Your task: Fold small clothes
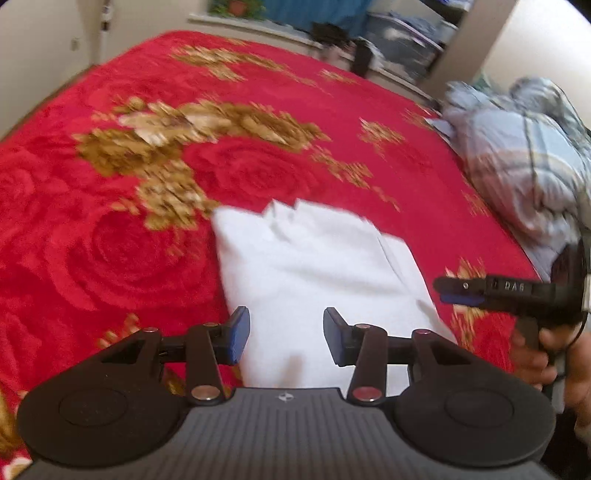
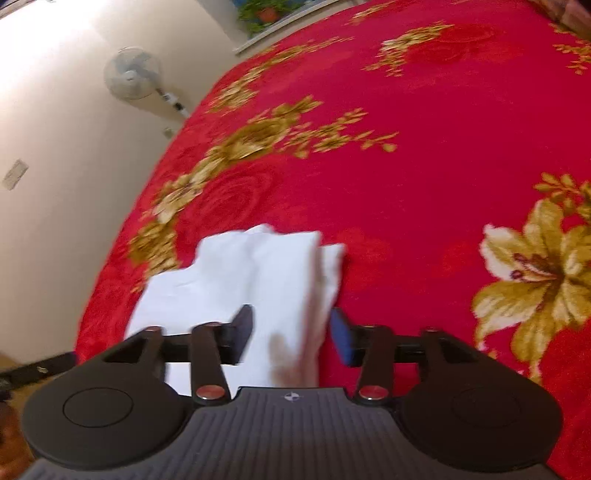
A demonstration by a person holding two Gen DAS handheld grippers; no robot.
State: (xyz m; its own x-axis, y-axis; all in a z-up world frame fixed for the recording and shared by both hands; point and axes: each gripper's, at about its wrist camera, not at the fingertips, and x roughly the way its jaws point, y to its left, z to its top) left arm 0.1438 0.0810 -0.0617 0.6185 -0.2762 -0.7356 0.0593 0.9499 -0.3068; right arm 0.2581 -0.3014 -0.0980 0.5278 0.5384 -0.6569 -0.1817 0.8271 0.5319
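Note:
A white folded garment [image 1: 314,266] lies flat on the red flowered blanket [image 1: 258,166], near its front edge. My left gripper [image 1: 286,336] hovers over the garment's near end, jaws open, and the pads press on nothing. In the left wrist view my right gripper [image 1: 448,291] comes in from the right, just off the garment's right edge, held by a hand [image 1: 535,354]. In the right wrist view the same garment [image 2: 240,273] lies below my right gripper [image 2: 291,332]. Its blue pads stand apart over the garment's right fold and do not pinch it.
A crumpled blue-grey plaid quilt [image 1: 524,166] is heaped on the bed's right side. Beyond the left side of the red blanket [image 2: 406,166] stand a cream wall and a standing fan [image 2: 131,74]. A windowsill with a potted plant [image 1: 236,7] runs behind the bed.

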